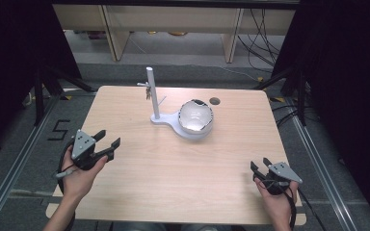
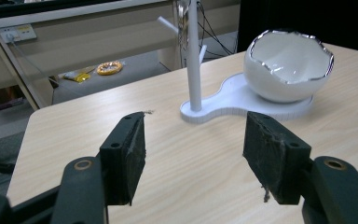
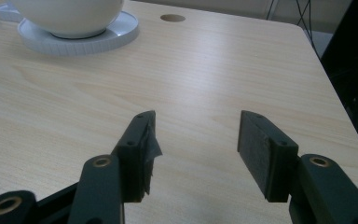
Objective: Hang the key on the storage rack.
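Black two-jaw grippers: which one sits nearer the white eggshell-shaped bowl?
The left gripper: it is farther up the table, closer to the white eggshell-shaped bowl; the right gripper hangs near the front edge.

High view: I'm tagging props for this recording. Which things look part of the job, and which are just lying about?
Likely the job:
white egg-shaped bowl
white stand with pegged post
left hand-held gripper, open
right hand-held gripper, open

Lying about:
yellow roll on the floor
cables behind the table

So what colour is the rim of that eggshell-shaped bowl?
Silver, on a white bowl; the jagged rim shows best in the left gripper view.
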Demonstrator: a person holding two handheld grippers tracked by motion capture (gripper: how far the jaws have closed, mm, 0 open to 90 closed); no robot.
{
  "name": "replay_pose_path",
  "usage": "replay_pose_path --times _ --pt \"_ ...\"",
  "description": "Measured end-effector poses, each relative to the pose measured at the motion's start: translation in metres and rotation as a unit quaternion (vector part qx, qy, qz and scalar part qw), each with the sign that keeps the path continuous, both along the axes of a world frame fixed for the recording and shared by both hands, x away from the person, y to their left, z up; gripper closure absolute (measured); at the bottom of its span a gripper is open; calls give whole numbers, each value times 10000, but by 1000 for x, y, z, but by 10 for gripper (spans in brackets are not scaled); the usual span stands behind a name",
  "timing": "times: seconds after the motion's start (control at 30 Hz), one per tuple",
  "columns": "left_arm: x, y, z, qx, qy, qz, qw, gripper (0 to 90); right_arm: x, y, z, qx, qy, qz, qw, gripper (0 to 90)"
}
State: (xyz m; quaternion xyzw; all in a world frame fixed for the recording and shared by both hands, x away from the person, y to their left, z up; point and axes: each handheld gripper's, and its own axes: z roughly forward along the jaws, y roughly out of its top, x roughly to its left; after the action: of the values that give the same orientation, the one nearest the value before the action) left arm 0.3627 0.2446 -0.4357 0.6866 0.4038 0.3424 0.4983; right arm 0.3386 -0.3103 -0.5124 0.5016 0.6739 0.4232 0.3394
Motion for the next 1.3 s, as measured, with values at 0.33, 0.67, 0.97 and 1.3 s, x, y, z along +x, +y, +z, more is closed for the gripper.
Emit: replay_pose_path --times 0.33,0.67,0.97,1.3 --pt "-20 14 -52 39 195 197 9996 381 -2 4 0 83 79 -122 9999 475" --pt "-16 17 -81 -106 227 259 9994 382 1 2 -1 -127 -41 39 9999 476" --pt "-12 20 -88 -179 212 215 9994 369 0 3 0 -188 16 70 9998 474" --pt "-12 16 -88 102 245 183 9995 348 -1 1 -1 -86 -122 -28 9999 458"
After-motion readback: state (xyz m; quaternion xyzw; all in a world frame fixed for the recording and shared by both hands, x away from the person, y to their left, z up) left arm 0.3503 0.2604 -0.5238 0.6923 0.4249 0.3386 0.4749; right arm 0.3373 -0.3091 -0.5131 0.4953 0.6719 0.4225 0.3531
